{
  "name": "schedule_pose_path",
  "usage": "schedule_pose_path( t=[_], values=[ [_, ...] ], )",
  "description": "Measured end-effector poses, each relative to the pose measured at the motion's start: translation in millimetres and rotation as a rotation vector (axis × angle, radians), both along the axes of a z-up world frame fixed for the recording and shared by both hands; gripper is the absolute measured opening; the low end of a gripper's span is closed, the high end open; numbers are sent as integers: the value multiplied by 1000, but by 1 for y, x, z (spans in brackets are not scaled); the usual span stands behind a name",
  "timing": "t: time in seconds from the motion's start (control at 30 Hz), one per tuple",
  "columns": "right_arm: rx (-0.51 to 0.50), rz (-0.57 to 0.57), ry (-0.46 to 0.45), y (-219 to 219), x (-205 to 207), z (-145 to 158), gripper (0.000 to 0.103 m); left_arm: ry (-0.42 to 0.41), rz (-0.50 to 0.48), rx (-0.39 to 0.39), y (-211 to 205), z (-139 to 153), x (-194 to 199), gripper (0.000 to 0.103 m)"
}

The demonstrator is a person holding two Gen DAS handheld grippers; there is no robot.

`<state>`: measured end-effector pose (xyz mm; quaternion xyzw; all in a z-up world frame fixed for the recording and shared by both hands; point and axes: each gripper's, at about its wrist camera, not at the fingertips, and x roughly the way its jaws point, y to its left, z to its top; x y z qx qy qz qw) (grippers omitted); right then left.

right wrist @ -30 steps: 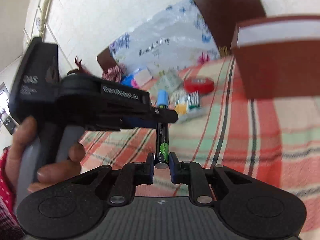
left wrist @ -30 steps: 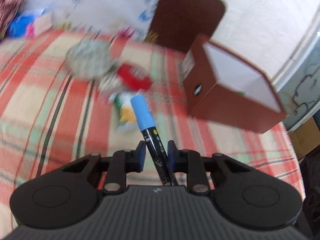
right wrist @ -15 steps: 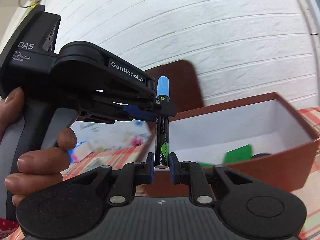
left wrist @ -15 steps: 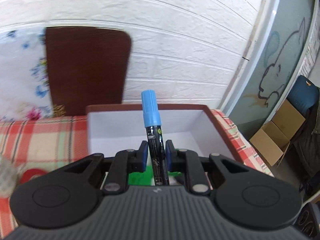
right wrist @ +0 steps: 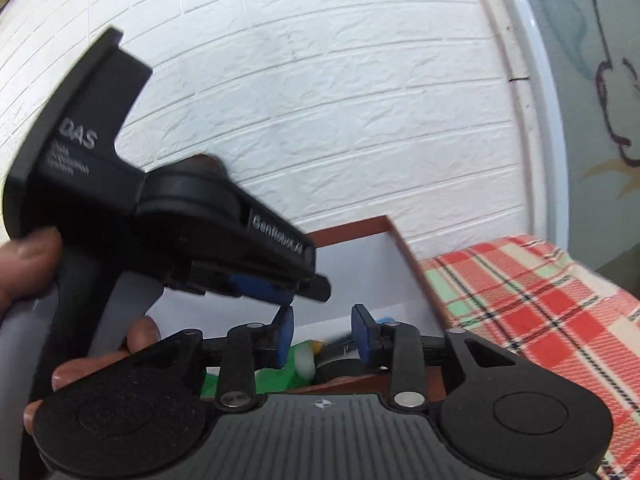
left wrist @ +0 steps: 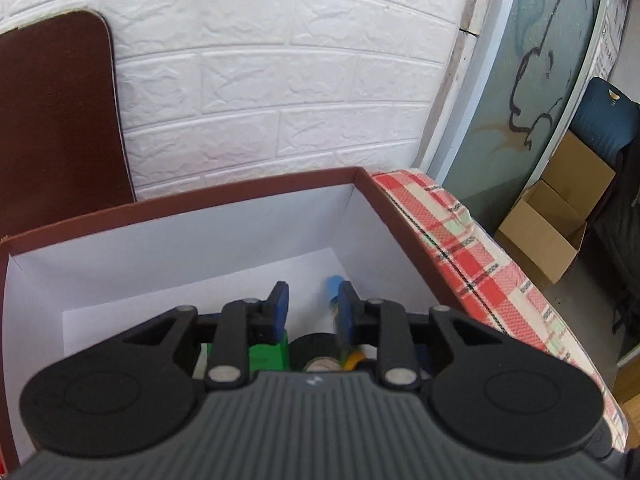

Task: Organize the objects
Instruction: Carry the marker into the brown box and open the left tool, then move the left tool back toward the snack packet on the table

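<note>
Fingers (left wrist: 280, 308) of the left tool (left wrist: 310, 306), seen from its own camera, stand spread with nothing between them, poised over the open brown box (left wrist: 180, 204) with its white lining. Inside the box, on the white floor, the blue-capped marker (left wrist: 333, 286) lies just beside the right-hand finger, its cap showing above the pad and its barrel mostly hidden. Nearer the camera in the box sit a green object (left wrist: 266, 350), a dark round thing (left wrist: 314, 346) and a bit of yellow (left wrist: 355, 357), all partly covered by the tool body. The box rests on a surface spread with a red, green and cream checked cloth (left wrist: 472, 256), set against a white brick wall (left wrist: 280, 80); a dark brown board (left wrist: 56, 120) leans on the wall to the left, and a cardboard carton (left wrist: 552, 216) stands on the floor to the right. From the right wrist camera, the right tool (right wrist: 324, 336) is likewise released, its blue pads apart and gripping nothing, held just over the near rim of the same box (right wrist: 416, 272). Between and below its fingers the box contents show as green (right wrist: 276, 378), white and dark shapes, too blurred to name. The left tool (right wrist: 308, 292) crosses this view from the left, gripped by the person's hand (right wrist: 28, 256), its tip over the box. Checked cloth (right wrist: 540, 292) fills the right side.
</note>
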<state>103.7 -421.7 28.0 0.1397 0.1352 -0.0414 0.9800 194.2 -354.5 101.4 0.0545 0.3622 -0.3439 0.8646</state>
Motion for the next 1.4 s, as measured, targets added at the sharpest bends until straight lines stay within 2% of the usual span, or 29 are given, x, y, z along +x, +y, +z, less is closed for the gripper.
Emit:
schedule_pose_path(
  t=[0.13,0.37,0.6,0.73,0.97,1.1,1.2,1.23,1.3,1.4],
  values=[
    [8,-12,-15,2,-13,-3,37,-8,20,-4,19,2,-7,29],
    [-13,-6,-31,28,-54,1,39,-62,36,1,62,16,-52,32],
    [13,41,95,64,-81,-18,39,-92,45,6,109,12,-108,35],
    [15,86,177,88,-95,-32,39,-83,84,61,137,-7,-129,38],
    [-46,192,263,137,-101,-46,39,-18,235,167,201,-53,-131,38],
    [-119,256,290,165,-98,-49,39,-17,313,191,250,-73,-132,38],
    [-164,306,309,183,-93,-50,40,-7,413,209,293,-88,-124,38],
    [-178,321,313,189,-91,-50,40,-5,454,211,308,-93,-119,39],
    [-201,358,316,201,-86,-50,41,-54,532,197,340,-98,-114,44],
    [-245,414,308,222,-74,-50,42,-164,626,197,378,-110,-114,63]
  ],
)
